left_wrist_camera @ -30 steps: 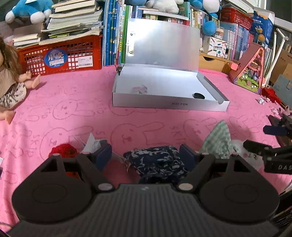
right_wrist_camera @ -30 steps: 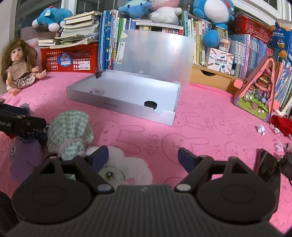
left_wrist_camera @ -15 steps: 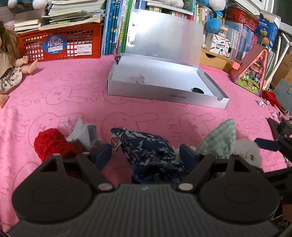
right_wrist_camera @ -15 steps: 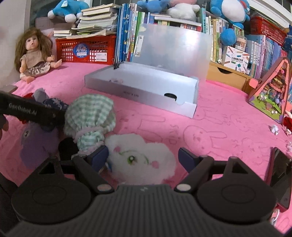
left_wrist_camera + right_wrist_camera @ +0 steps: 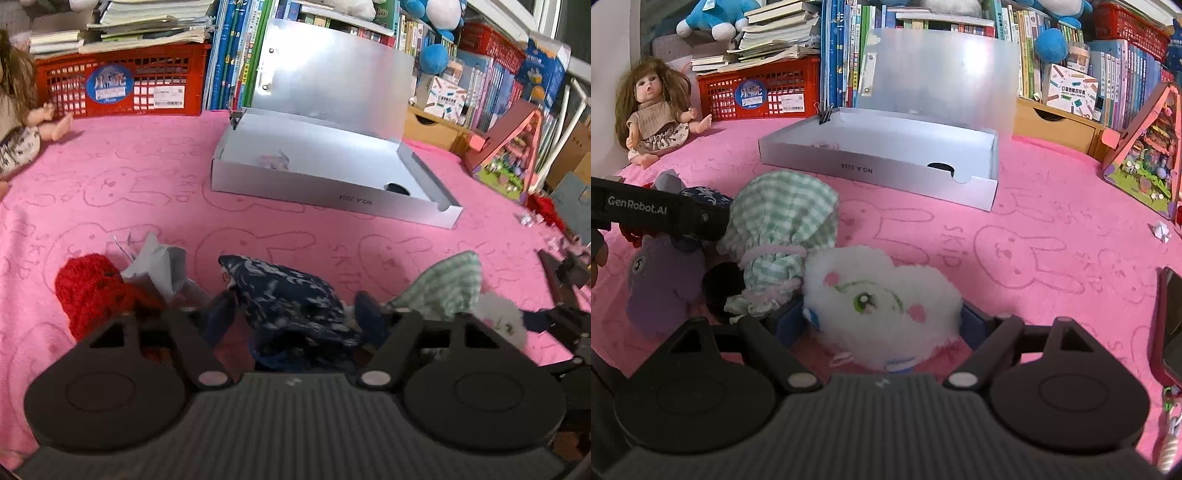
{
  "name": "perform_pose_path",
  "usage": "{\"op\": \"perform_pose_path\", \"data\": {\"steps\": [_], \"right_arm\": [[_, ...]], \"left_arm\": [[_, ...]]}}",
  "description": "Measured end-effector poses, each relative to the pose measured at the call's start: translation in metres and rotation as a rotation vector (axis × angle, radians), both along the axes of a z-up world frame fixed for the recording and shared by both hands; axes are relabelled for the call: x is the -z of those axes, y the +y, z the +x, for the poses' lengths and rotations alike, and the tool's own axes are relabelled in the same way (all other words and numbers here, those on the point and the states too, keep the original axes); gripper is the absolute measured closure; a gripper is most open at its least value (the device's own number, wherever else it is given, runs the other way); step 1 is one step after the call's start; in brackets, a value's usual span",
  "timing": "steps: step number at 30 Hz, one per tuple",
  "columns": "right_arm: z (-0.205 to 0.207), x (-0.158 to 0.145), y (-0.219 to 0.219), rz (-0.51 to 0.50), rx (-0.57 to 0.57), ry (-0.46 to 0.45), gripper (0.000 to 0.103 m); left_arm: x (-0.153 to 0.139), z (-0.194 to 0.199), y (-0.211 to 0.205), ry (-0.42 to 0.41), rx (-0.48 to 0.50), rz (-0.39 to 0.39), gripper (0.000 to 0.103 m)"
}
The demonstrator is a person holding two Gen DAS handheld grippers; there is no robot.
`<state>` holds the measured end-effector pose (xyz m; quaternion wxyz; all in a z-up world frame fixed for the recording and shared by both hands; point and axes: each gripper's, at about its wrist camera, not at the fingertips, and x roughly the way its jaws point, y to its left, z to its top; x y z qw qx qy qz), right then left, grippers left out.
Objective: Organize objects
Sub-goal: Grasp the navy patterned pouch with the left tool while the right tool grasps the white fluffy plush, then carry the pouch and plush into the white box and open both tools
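An open silver box (image 5: 325, 192) with its lid up lies on the pink blanket; it also shows in the right wrist view (image 5: 886, 170). My left gripper (image 5: 295, 314) is open, with a dark blue patterned pouch (image 5: 291, 299) lying between its fingers. My right gripper (image 5: 882, 321) is open around a white plush toy (image 5: 879, 299). A green checked pouch (image 5: 783, 225) lies just left of the plush, and shows in the left wrist view (image 5: 447, 288). A red knitted item (image 5: 92, 291) and crumpled grey paper (image 5: 159, 262) lie left of the left gripper.
A purple plush (image 5: 661, 280) lies at the left. A doll (image 5: 653, 110) sits at the back left beside a red crate (image 5: 761, 92). Books line the back. A pink toy house (image 5: 1145, 158) stands at the right. A phone (image 5: 1171, 325) lies at the right edge.
Both grippers have moved forward and down. The blue pouch now lies between my left fingers and the white plush between my right fingers. Both jaws stay open.
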<state>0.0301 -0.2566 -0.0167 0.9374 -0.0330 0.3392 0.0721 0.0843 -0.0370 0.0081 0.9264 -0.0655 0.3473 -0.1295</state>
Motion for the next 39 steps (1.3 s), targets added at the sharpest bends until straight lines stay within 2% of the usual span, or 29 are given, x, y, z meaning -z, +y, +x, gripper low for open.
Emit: {"op": "perform_pose_path", "data": {"steps": [4,7,11,30,39], "right_arm": [[0.000,0.000,-0.002,0.019,0.004,0.009,0.014],[0.000,-0.001,-0.002,0.023,0.014,0.014,0.025],[0.000,-0.004,-0.005,0.056,0.025,0.015,0.026],[0.019,-0.042,-0.019,0.057,0.095,-0.060,0.027],[0.044,-0.069,-0.040,0.111,0.148,-0.067,0.026]], "left_arm": [[0.000,0.000,0.001,0.007,-0.014,-0.015,0.042],[-0.001,-0.001,0.001,0.004,-0.013,-0.009,0.046],[-0.006,-0.002,0.003,0.005,-0.014,-0.011,0.049],[-0.034,0.006,0.006,-0.046,-0.011,-0.006,0.050],[-0.056,0.023,0.008,-0.085,-0.012,0.004,0.050]]}}
